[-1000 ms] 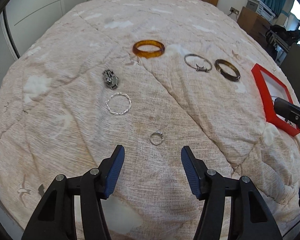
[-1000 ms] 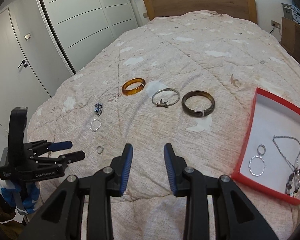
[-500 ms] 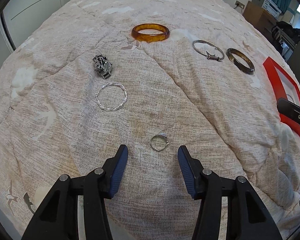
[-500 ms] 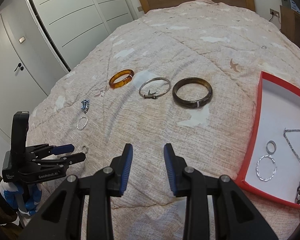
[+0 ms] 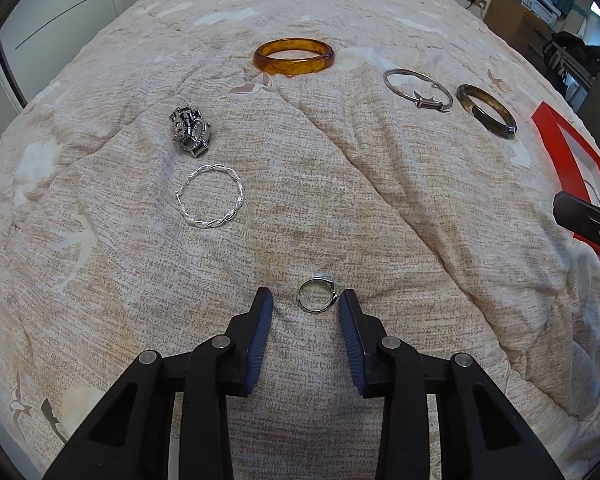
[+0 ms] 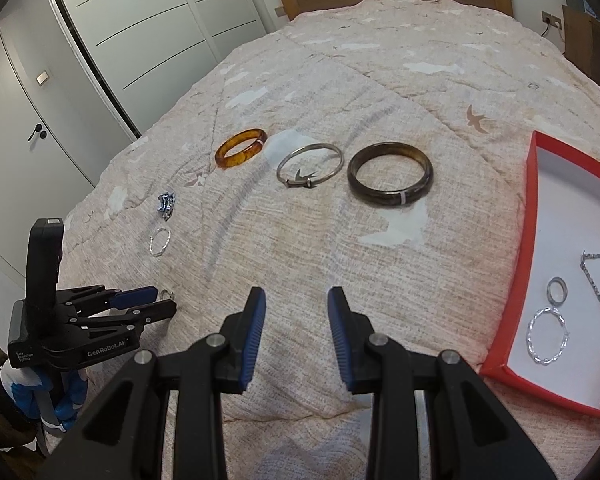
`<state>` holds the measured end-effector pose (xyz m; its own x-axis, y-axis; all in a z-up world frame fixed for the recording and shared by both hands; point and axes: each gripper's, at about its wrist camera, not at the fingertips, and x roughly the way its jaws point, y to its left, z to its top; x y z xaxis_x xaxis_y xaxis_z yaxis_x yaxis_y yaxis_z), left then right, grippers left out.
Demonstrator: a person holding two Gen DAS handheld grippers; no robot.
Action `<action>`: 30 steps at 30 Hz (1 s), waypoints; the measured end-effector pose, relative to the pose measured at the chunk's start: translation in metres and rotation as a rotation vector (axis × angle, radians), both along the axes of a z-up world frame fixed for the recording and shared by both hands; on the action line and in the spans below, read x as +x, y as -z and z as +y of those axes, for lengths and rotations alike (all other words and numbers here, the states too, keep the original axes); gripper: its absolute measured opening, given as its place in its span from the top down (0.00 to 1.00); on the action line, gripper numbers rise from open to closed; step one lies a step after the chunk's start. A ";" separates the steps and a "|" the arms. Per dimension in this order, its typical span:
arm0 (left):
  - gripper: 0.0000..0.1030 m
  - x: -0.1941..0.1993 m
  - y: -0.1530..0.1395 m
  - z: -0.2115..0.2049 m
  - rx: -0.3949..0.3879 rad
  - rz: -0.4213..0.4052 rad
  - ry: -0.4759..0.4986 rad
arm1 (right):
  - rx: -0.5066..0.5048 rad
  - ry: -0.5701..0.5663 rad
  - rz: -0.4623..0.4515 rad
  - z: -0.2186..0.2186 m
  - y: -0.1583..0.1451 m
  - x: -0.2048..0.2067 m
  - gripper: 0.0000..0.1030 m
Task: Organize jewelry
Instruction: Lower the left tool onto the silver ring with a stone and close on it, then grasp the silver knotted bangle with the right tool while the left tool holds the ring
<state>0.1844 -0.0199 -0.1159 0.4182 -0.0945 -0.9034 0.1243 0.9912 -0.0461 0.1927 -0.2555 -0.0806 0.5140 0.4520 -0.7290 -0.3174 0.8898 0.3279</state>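
On the bed: small silver ring lies flat on beige quilt.
Left gripper: jaws just closing, ring between tips, not yet pinched.
Right gripper: jaws part-open, empty, farther off.

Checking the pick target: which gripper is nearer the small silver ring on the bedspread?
Left. The left gripper has just been closing around the small silver ring, pads not yet pressing. The right gripper hangs well aside.
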 end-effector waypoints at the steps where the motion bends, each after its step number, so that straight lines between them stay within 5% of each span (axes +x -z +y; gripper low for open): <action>1: 0.68 0.001 0.001 -0.002 0.004 -0.001 0.003 | 0.000 0.001 0.002 0.000 0.001 0.000 0.70; 9: 0.81 0.002 0.005 -0.009 0.028 0.000 0.022 | -0.001 0.008 0.013 0.000 0.005 0.000 0.70; 30: 0.81 0.000 -0.003 0.006 -0.043 -0.014 -0.008 | -0.021 -0.011 0.017 0.010 0.011 0.009 0.70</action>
